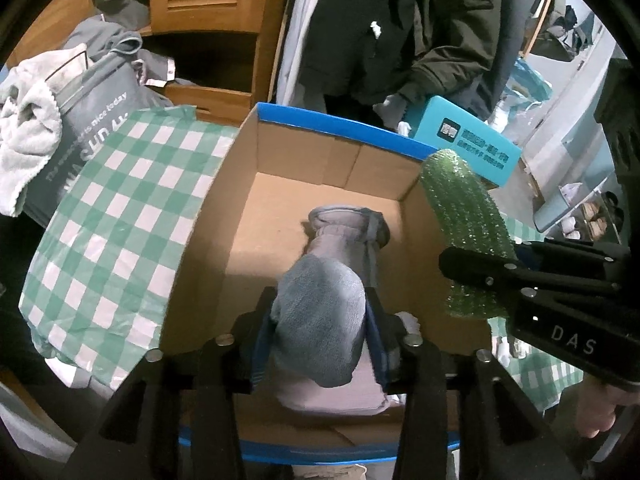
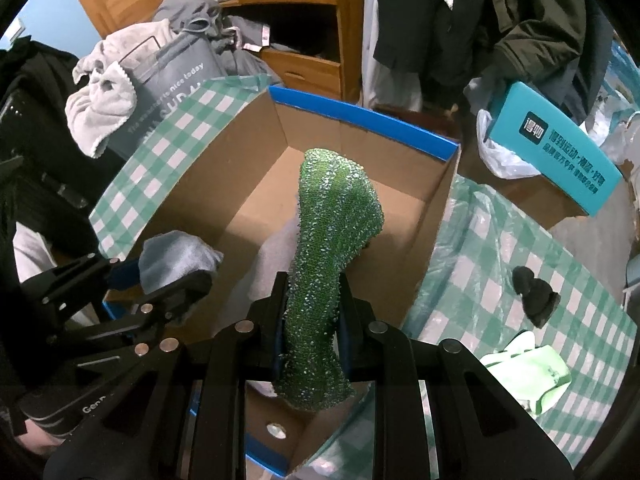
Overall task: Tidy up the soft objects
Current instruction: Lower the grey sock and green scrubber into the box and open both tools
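A cardboard box with blue rim point(image 1: 336, 122) point(image 2: 360, 110) stands open on the checked cloth. My left gripper point(image 1: 320, 320) is shut on a grey sock point(image 1: 324, 312) and holds it over the box, the sock's cuff hanging down inside. In the right wrist view the left gripper point(image 2: 176, 280) shows at the box's left wall with the grey sock point(image 2: 176, 256). My right gripper point(image 2: 314, 320) is shut on a sparkly green sponge cloth point(image 2: 332, 232) above the box; it also shows at the box's right wall in the left wrist view point(image 1: 464, 216). Something white lies on the box floor point(image 2: 276, 256).
A green-and-white checked cloth point(image 1: 120, 208) point(image 2: 500, 264) covers the table. A light green cloth point(image 2: 528, 372) and a small black object point(image 2: 534, 292) lie at right. A teal box point(image 2: 560, 144), a grey laundry bag with towels point(image 2: 168, 80) and a wooden cabinet point(image 1: 208, 20) stand behind.
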Motion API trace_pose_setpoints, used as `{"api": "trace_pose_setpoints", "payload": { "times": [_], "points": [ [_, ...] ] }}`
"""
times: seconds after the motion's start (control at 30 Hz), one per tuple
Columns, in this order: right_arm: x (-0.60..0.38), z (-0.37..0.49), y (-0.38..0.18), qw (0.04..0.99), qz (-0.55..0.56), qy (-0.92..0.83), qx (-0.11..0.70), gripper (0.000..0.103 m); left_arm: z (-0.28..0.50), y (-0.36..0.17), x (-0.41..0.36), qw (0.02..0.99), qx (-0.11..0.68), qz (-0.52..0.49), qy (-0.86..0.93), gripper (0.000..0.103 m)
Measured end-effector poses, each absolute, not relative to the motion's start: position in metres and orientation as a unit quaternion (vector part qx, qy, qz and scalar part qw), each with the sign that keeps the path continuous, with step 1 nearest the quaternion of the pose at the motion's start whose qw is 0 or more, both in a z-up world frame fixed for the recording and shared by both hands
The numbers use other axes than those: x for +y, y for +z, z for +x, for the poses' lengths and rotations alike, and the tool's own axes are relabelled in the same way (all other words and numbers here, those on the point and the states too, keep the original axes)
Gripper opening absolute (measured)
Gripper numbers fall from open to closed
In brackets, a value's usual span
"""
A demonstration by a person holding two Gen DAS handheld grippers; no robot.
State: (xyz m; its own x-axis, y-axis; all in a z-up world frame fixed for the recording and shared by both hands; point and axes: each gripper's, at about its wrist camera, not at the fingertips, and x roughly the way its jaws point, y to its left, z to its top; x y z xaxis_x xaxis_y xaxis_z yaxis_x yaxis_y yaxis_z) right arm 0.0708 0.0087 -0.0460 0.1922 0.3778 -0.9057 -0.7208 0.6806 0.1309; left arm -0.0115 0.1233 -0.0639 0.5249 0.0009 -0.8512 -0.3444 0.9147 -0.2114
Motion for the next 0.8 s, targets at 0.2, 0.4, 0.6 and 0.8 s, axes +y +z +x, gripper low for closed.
{"api": "trace_pose_setpoints", "payload": {
  "times": [0.2, 0.4, 0.6, 0.8],
  "points": [
    [0.007, 0.073, -0.049, 0.755, -0.164, 0.359, 0.523, 0.044, -0.011, -0.064, 0.125, 0.853, 0.479, -0.177, 0.109, 0.061],
    [-0.002, 0.076, -0.047, 0.763, -0.159, 0.348, 0.521, 0.06, -0.01, -0.061, 0.121, 0.855, 0.478, -0.166, 0.109, 0.064],
    [-0.013, 0.079, -0.041, 0.774, -0.146, 0.337, 0.516, 0.069, -0.011, -0.058, 0.118, 0.858, 0.474, -0.165, 0.107, 0.069],
    [-0.026, 0.081, -0.034, 0.781, -0.135, 0.331, 0.512, 0.07, -0.009, -0.055, 0.112, 0.86, 0.468, -0.178, 0.097, 0.07]
  ]
}}
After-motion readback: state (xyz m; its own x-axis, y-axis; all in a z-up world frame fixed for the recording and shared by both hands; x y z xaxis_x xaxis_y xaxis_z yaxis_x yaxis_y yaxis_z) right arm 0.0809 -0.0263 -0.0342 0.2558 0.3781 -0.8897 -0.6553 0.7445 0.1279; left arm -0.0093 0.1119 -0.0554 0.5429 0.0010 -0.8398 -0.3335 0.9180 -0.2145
